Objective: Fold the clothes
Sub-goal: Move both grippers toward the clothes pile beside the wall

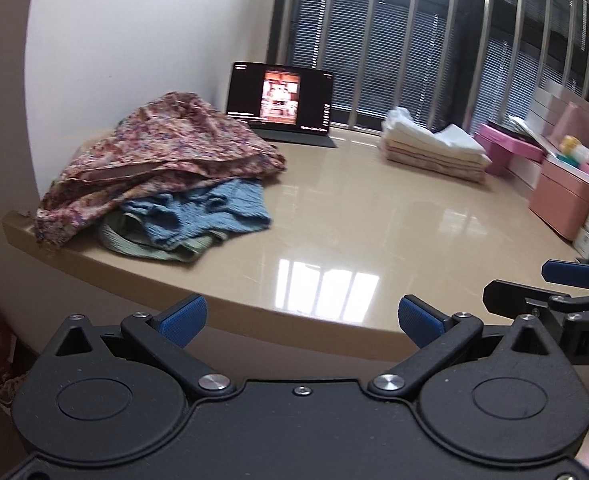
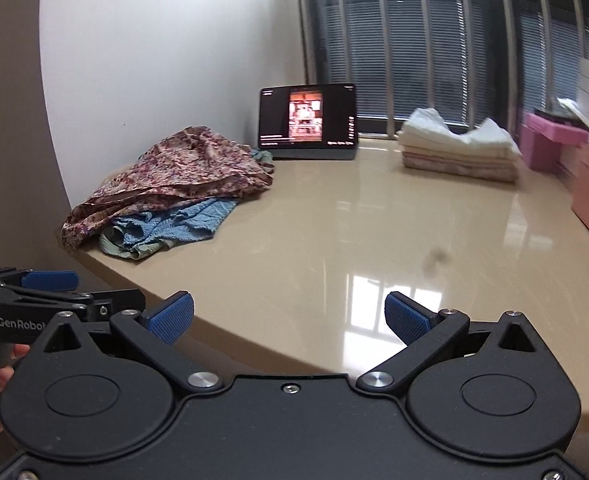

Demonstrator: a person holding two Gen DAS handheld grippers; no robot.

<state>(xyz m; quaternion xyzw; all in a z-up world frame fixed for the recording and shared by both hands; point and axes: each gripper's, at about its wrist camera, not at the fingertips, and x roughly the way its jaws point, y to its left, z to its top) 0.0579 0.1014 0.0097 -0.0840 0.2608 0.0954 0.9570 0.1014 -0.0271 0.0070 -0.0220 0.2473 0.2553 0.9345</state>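
Note:
A heap of unfolded clothes lies at the table's far left: a floral garment (image 1: 162, 148) (image 2: 182, 168) on top, a blue knit piece (image 1: 210, 212) (image 2: 174, 226) and a green piece (image 1: 154, 246) (image 2: 118, 246) under it. A stack of folded clothes (image 1: 434, 152) (image 2: 458, 152) sits at the back right. My left gripper (image 1: 302, 320) is open at the table's near edge, holding nothing. My right gripper (image 2: 290, 318) is open too, empty, beside it. Each gripper also shows in the other's view: the right gripper (image 1: 542, 284), the left gripper (image 2: 74, 286).
The glossy beige table (image 1: 354, 220) (image 2: 354, 232) is bare in the middle. A lit tablet (image 1: 280, 100) (image 2: 308, 118) stands at the back by a barred window. Pink boxes (image 1: 562, 196) (image 2: 554, 144) line the right side. A white wall runs along the left.

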